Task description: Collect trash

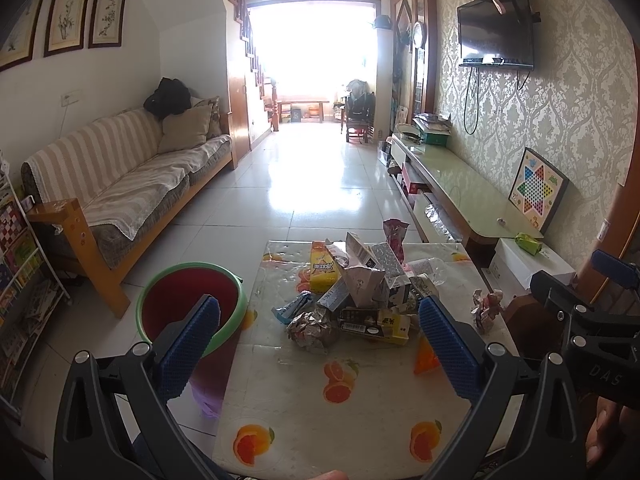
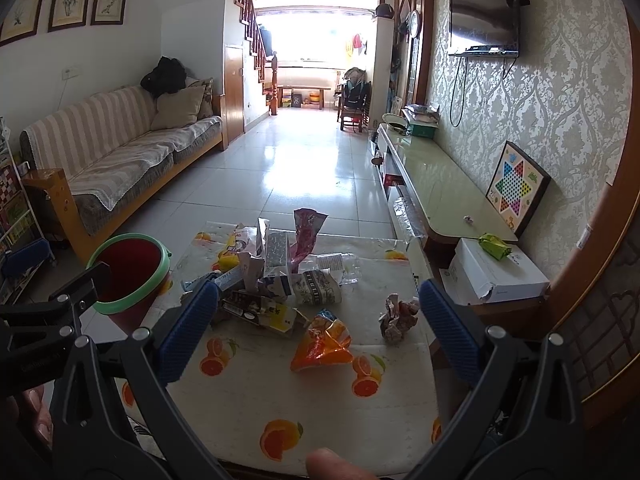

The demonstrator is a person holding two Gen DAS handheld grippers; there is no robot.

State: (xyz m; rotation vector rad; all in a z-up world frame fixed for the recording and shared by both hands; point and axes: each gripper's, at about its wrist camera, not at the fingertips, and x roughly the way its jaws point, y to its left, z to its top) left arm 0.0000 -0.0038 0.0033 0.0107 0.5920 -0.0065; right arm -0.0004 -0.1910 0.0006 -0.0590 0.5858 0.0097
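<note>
While both my grippers are hovering over the near edge of the table [image 2: 320,408], the trash pile [image 2: 272,280] is lying ahead of them, in mid-table.

Item, pile: crushed cartons and wrappers heaped together, a yellow carton [image 1: 322,268] at its far left, a crumpled foil wad [image 1: 312,326] at its near side.
Item, orange wrapper [image 2: 322,346]: lying alone between my right gripper's fingers, nearer than the pile.
Item, crumpled paper ball [image 2: 396,318]: sitting just inside my right gripper's right finger, apart from the pile.
Item, left gripper [image 1: 320,340]: jaws standing wide apart, gripping nothing.
Item, right gripper [image 2: 320,320]: jaws likewise wide apart, gripping nothing.
Item, red bucket [image 1: 188,300] with green rim: standing beside the table's left edge, partly behind my left gripper's left finger.
Item, sofa [image 1: 132,184]: further left, along the wall.
Item, low cabinet [image 2: 440,184]: running along the right wall.
</note>
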